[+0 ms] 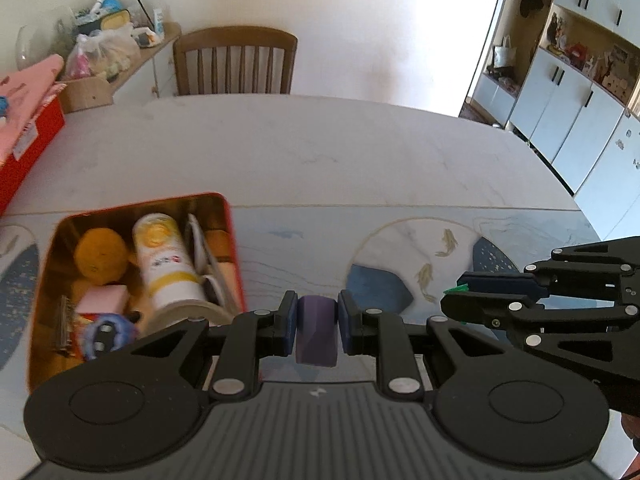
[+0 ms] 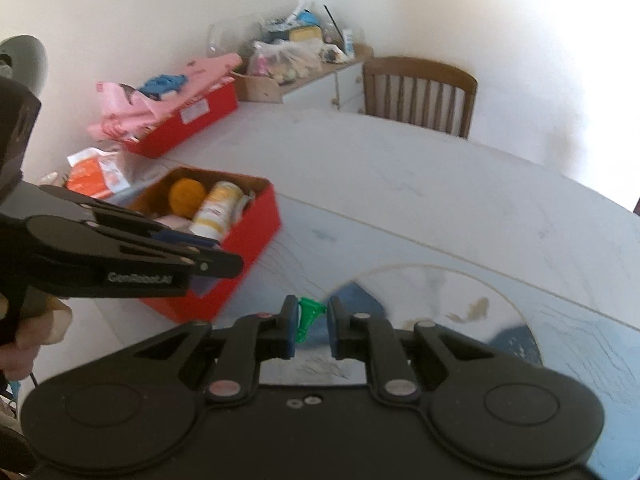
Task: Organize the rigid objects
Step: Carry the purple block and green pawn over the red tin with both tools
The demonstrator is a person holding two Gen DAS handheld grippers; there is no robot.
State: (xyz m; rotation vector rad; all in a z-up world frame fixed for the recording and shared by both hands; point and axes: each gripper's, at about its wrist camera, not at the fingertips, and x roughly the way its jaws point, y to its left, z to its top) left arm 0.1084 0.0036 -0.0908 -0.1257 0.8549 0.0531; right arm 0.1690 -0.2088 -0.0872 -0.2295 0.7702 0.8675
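Above the surface (image 1: 280, 152), beside the red tin (image 1: 234, 248): left gripper (image 1: 317, 320) fingers clamped on purple block (image 1: 316, 334); right gripper (image 2: 311, 326) fingers pinching blurred green piece (image 2: 307, 314), barely visible from left wrist view.

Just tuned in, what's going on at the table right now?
A person holds a tool in each hand over the table. The left tool is shut on a purple block; the right tool carries a small green piece between its fingers. An open red tin to the left already holds a yellow ball, a white bottle and other bits. Neither held item is in the tin yet.
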